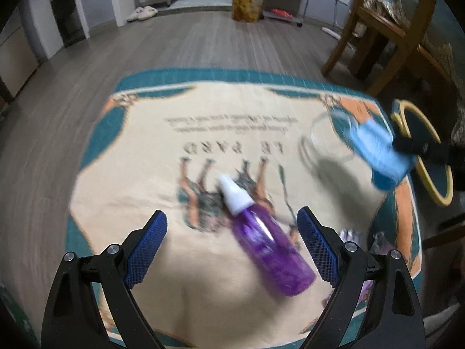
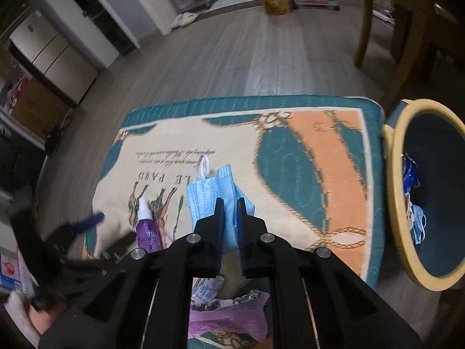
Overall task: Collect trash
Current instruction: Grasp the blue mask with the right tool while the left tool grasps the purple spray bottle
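Two fisheye views look down on a printed cloth in cream, teal and orange, spread over a low surface above a grey wood floor.

In the left wrist view, the left tool hangs with its blue-padded jaws wide apart and nothing between them. Just ahead of it a purple spray bottle with a white cap lies on its side on the cloth. Further right, the right tool appears only as a dark blurred shape gripping a blue face mask above the cloth, near a faint clear round object too blurred to identify. Behind it is part of a yellow-rimmed bin.

The right wrist view shows more. At far left, the left tool is a blur beside the bottle. In the centre, the right tool has its jaws pinched nearly together on the face mask, whose white ear loop sticks up. Below the tool lie crumpled purple and printed wrappers. At right, the bin stands just beside the cloth's edge, and only this view shows inside it: a blue packet and another mask lie there.
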